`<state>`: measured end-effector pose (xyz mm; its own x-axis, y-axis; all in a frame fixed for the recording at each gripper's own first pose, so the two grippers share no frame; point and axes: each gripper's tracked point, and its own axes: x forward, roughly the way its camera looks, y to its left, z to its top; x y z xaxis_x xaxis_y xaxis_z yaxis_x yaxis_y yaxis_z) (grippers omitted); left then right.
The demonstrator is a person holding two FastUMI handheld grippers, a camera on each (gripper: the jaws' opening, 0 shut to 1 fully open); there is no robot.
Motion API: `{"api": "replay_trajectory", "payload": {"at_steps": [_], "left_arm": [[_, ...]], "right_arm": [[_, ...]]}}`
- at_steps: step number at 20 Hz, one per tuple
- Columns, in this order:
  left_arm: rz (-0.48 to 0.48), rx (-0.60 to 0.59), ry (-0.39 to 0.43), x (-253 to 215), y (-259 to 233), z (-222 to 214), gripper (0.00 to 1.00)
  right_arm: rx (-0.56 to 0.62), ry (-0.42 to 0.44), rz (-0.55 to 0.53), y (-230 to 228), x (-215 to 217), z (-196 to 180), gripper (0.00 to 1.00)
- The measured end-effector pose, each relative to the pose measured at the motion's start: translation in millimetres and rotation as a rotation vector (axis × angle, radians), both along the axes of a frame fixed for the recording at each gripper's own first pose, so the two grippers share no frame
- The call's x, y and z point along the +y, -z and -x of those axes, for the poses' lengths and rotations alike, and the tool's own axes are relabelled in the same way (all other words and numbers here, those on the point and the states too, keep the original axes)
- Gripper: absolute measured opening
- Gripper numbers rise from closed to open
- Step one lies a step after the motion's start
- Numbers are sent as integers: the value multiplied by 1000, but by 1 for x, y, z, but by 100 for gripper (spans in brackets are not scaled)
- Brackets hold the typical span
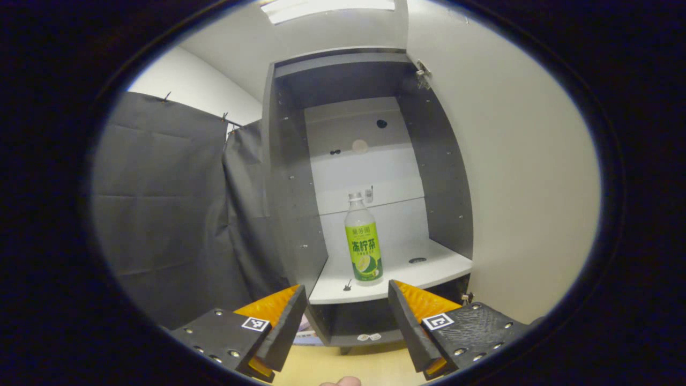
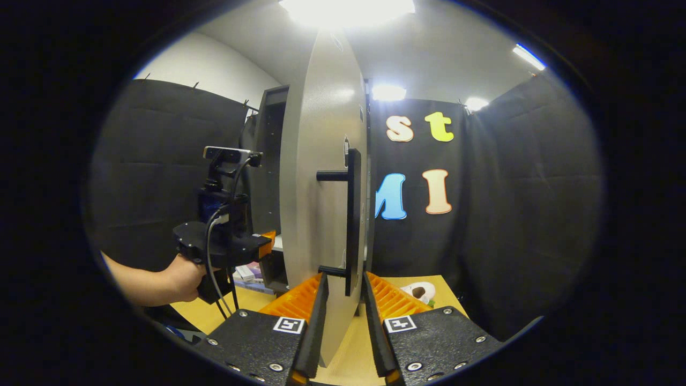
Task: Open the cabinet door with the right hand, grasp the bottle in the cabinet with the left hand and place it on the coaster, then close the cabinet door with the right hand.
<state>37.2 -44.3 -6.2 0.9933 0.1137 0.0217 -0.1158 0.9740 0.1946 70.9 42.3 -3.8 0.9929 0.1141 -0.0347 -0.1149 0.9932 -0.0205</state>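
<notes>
A clear bottle [image 1: 363,241] with a green label and white cap stands upright on the white shelf [image 1: 429,268] inside the open grey cabinet [image 1: 289,177]. My left gripper [image 1: 347,292] is open, a little in front of the shelf edge, with the bottle centred beyond the gap. In the right gripper view a hand [image 2: 182,279] holds that left gripper [image 2: 266,244] at the cabinet opening. The door [image 2: 316,177] stands swung out, edge-on. My right gripper [image 2: 344,280] straddles the lower end of the black bar handle [image 2: 352,214], with its fingers a narrow gap apart and not visibly pressing.
The open door's pale inner face [image 1: 525,187] walls off the right side of the left gripper view. Black cloth [image 1: 161,203] hangs left of the cabinet. A wooden table [image 2: 439,284] lies below, with a small white and brown object [image 2: 420,292] on it right of the door.
</notes>
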Motion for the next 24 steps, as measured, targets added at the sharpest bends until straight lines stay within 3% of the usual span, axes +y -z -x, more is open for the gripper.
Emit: {"api": "replay_trajectory", "payload": {"at_steps": [3, 10, 11, 16, 17, 20, 21, 24], "left_arm": [[-12, -9, 3, 2, -3, -45, 87], [4, 38, 38, -1, 28, -131, 92], [-4, 35, 36, 0, 29, -142, 87], [-54, -18, 38, 2, 18, -186, 92], [-61, -25, 43, 1, 16, -193, 87], [-48, -23, 69, -9, 19, -206, 87], [-37, -18, 79, -11, 22, -204, 92], [-9, -24, 69, -12, 25, -205, 87]], "right_arm": [[-65, 103, 31, -15, -17, 6, 61], [-81, 251, 88, -16, -38, 9, 65], [-84, 272, 81, -16, -43, 12, 65], [-92, 385, 1, -10, -68, 8, 65], [-92, 391, -22, -10, -69, 7, 63], [-104, 404, -22, -9, -65, 13, 65], [-110, 412, -7, -10, -63, 15, 65], [-107, 419, -17, -8, -62, 14, 65]]}}
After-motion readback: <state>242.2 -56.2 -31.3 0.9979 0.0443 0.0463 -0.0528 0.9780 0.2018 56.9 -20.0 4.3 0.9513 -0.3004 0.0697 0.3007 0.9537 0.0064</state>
